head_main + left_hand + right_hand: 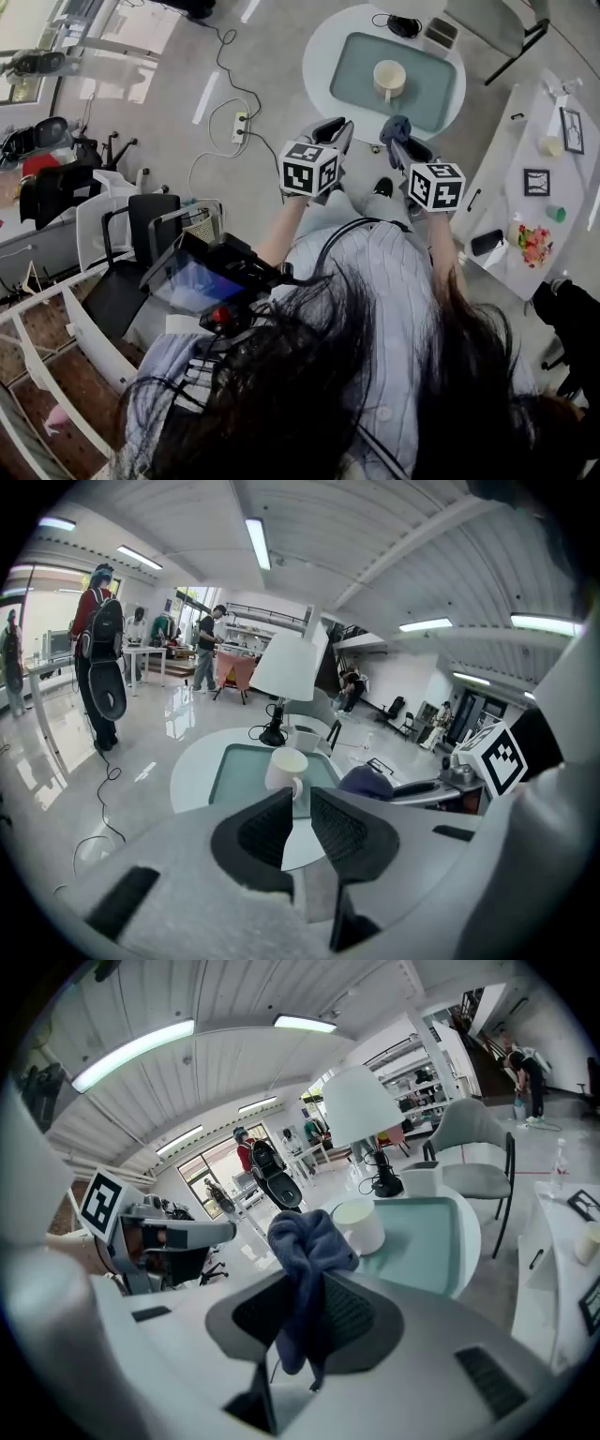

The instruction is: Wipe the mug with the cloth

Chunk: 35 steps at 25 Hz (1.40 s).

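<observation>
Well apart from the mug [389, 79], cloth [305, 1237] in right hand-held gripper [309, 1288].

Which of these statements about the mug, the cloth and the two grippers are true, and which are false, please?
1. The mug stands upright on the teal mat. True.
2. The right gripper is shut on the blue cloth. True.
3. The left gripper holds the mug. False: nothing is between its jaws, and the mug stands apart from it on the round white table.
4. The cloth is draped over the mug. False: it is bunched in the right gripper, clear of the mug.
</observation>
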Motion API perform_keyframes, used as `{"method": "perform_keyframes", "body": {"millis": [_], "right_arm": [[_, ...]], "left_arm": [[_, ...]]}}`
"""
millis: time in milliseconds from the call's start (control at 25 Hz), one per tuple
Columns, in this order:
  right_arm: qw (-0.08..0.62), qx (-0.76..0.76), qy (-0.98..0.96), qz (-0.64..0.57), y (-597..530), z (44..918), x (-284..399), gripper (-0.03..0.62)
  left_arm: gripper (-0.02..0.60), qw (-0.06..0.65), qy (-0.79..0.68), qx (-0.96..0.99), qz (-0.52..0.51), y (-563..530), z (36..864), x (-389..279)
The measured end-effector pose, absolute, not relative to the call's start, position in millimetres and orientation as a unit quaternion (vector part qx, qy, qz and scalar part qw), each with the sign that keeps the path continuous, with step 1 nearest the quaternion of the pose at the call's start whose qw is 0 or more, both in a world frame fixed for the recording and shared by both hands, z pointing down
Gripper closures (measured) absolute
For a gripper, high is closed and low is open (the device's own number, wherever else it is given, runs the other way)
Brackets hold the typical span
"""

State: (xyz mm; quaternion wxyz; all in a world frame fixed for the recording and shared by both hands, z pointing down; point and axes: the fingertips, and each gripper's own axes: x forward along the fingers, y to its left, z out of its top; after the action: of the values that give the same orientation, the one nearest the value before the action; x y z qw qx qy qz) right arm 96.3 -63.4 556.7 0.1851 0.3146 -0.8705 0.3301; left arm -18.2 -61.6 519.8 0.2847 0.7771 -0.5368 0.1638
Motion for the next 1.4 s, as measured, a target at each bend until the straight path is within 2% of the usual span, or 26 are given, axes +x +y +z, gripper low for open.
{"method": "perform_keyframes", "body": {"millis": [320,680,960,1400], "right_arm": [[0.167,0.346,-0.859,0.338,-57,553,98,0.487],[0.149,0.387,-0.849,0.327,-9,539,77,0.487],[0.142,0.411,-0.84,0.323,49,525,52,0.487],[0.128,0.434,-0.833,0.317,127,513,69,0.487]], "left_arm": [[0.509,0.272,-0.518,0.794,0.168,-40,508,-22],[0.509,0.196,-0.475,0.834,0.202,6,493,-34],[0.509,0.198,-0.45,0.85,0.189,60,493,-53],[0.509,0.197,-0.428,0.864,0.18,125,496,-30]]}}
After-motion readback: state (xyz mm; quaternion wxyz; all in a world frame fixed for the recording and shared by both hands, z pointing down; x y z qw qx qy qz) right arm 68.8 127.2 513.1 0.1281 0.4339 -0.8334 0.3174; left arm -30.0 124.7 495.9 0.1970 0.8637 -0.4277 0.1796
